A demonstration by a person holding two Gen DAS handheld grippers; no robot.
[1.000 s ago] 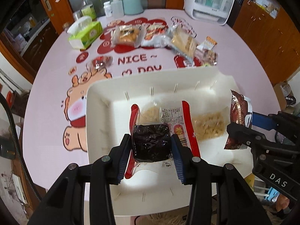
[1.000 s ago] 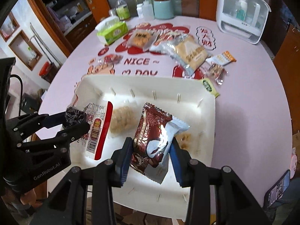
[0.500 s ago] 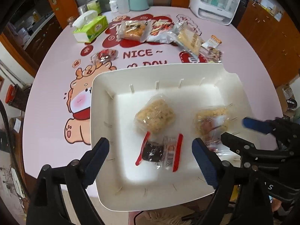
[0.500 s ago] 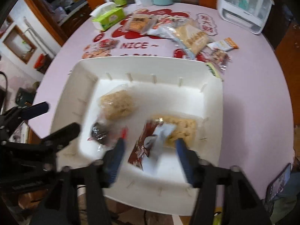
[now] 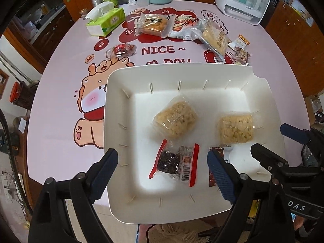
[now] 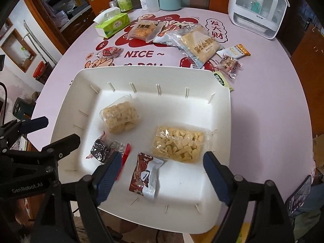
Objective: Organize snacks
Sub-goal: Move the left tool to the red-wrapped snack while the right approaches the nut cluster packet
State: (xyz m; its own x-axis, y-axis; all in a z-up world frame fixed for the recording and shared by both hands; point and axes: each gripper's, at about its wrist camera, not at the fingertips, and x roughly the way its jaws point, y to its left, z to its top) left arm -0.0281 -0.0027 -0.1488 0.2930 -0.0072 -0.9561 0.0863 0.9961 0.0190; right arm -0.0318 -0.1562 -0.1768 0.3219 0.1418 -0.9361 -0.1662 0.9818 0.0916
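On the left, the left gripper (image 5: 162,168) hangs over the near part of the white tray (image 5: 113,109), its fingers spread wide after just opening, with nothing pinched. Directly below the gap lies the dark snack packet with red edges (image 5: 175,163), flat on the tray floor and apart from both pads. Just beyond it sits a clear pack of pale puffed snack (image 5: 174,119), and to the right a second, squarer pack of the same kind (image 5: 236,129).

Further right, the right gripper (image 6: 160,172) also stands with its fingers wide apart, having just been opening, and holds nothing. Under it rests the brown and white wrapper (image 6: 145,177), lying flat in the tray with its long axis running roughly away from the camera, tilted a little to the right.

So four snacks are in the tray, and both hands are free. The rest of the work lies at the far side of the pink table (image 6: 263,105): a red-wrapped sweet (image 6: 110,51) at far left, a cluster of larger bags (image 6: 182,36) in the middle, and an orange and white sachet (image 6: 236,51), a clear twist of nuts (image 6: 228,63) and a green packet (image 6: 221,80) on the right, the last touching the tray's far right corner.

All of these sit beyond the tray, well apart from both sets of fingers. The red sweet looks nearer the left hand; the small packets near the corner look nearer the right.
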